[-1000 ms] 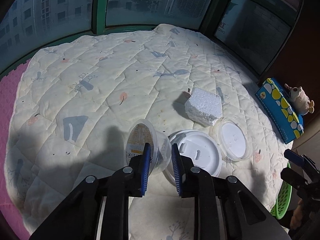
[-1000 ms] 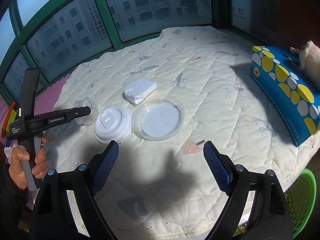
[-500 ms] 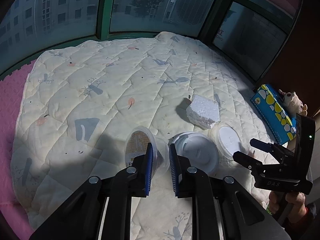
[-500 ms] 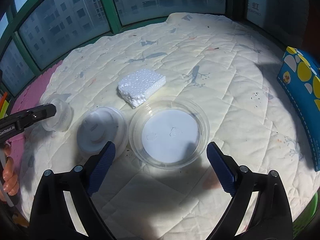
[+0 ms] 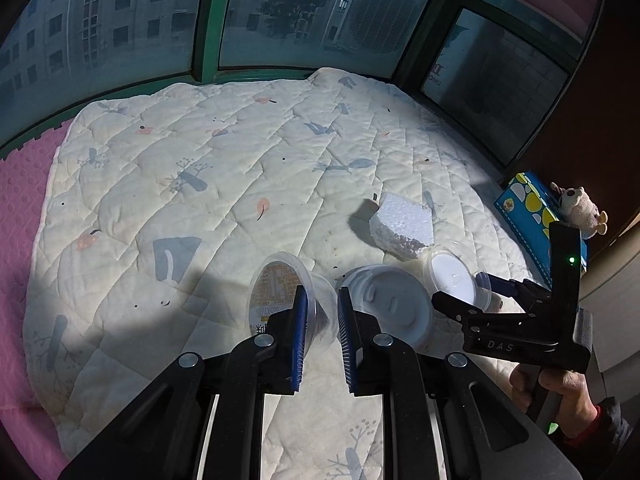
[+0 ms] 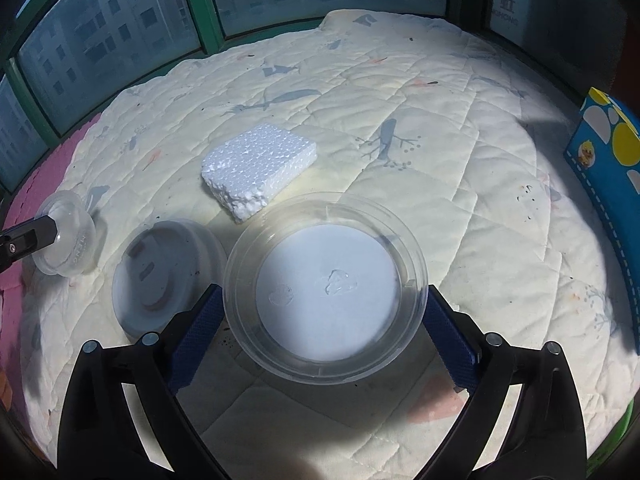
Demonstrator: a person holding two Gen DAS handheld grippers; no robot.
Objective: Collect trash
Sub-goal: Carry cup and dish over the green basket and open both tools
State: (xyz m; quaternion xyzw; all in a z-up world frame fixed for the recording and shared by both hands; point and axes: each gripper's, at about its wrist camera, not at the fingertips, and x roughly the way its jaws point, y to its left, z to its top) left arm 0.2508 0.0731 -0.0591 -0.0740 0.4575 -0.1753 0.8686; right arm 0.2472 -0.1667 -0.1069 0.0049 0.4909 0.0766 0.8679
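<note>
On the quilt [image 5: 224, 184] a small clear cup [image 5: 280, 292] lies on its side, printed lid facing me. My left gripper [image 5: 323, 332] is shut on its wall; in the right wrist view one left finger [image 6: 28, 236] touches that cup [image 6: 68, 236]. A clear round dish [image 6: 324, 296] with a white bottom lies between the pads of my right gripper [image 6: 324, 312], whose jaws are opening and stand wide on either side of it. From the left wrist view the right gripper [image 5: 472, 292] hangs over the dish [image 5: 456, 276]. A white lid [image 5: 388, 300] [image 6: 164, 272] and a foam block [image 5: 404, 228] [image 6: 260, 164] lie close by.
A blue dotted box [image 5: 532, 208] [image 6: 612, 148] with a plush toy [image 5: 580, 208] on it stands at the quilt's right edge. Pink mat [image 5: 20, 208] borders the left side. Green-framed windows [image 5: 208, 20] close off the far side. A green basket rim [image 6: 630, 412] shows at lower right.
My right gripper has dropped and moved forward to the clear dish, its jaws spreading until they straddle it. The left gripper has tightened a little on the cup and has hardly moved.
</note>
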